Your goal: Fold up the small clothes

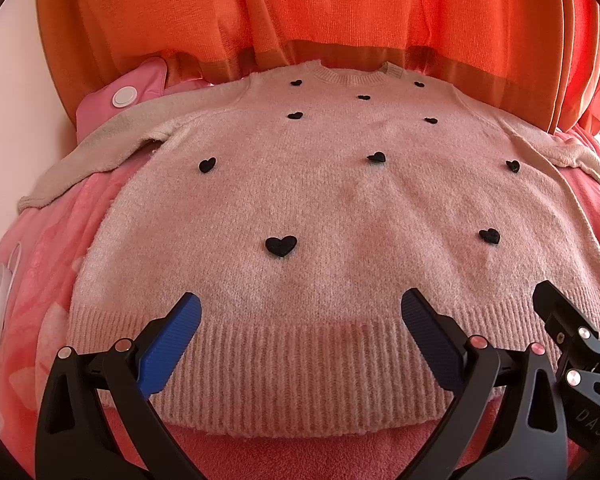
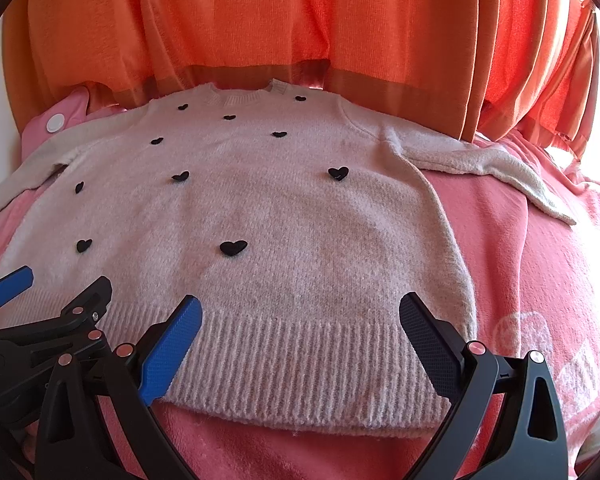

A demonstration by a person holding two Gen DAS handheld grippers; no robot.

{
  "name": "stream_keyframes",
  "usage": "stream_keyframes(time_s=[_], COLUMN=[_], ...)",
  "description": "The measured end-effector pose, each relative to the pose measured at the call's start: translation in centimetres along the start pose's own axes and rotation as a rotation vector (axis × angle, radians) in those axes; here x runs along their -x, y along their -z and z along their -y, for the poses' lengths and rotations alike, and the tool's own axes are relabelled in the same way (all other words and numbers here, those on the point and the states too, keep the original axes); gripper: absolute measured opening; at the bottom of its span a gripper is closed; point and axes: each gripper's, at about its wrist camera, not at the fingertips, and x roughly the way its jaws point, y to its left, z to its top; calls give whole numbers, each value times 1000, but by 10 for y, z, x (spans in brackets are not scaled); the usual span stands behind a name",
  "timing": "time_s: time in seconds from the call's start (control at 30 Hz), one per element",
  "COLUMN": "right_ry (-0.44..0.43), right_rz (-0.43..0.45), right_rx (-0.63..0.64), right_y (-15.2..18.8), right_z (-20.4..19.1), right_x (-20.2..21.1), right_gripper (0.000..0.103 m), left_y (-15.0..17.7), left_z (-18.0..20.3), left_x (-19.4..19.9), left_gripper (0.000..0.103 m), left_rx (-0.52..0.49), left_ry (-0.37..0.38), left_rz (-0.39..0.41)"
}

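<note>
Sweater [image 1: 320, 208] soft, limp knit, flat on pink blanket [image 2: 520, 248]. Both claws, left claw [image 1: 300, 320] and right claw [image 2: 300, 320], gape, empty. You pinch ribbed hem [image 1: 300, 364] corners.

**Both grippers spread wide, side by side, holding nothing**

Left gripper [image 1: 300, 344]: jaws wide apart, nothing between them. Blue pads face inward; the fingers [image 1: 172, 344] angle forward and slightly up from the black frame. Level, no visible roll.

Right gripper [image 2: 300, 344]: same attitude, jaws parted to about the same width, nothing held. Fingers [image 2: 428, 344] reach forward symmetrically.

The two sit close together. The right gripper shows at the right edge of the left wrist view; the left gripper [image 2: 56, 292], open too, shows at the left edge of the right wrist view.
</note>
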Motion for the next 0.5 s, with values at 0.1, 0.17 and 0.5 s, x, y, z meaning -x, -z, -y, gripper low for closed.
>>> stream_keyframes(time_s=[0.1,0.17,0.5], right_ry=[0,0,-4], right_rz=[-1,-1,-20], right_rx=[-1,-1,-2], right_y=[0,-1,-8], right_z=[0,0,4], right_x=[0,0,1], right_gripper=[97,97,97], left_y=[0,0,-4], left_z=[0,0,-7], left_x=[0,0,2], left_gripper=[98,98,98], left_rx=[1,0,43], left_ry=[0,0,6], left_rz=[-1,0,0])
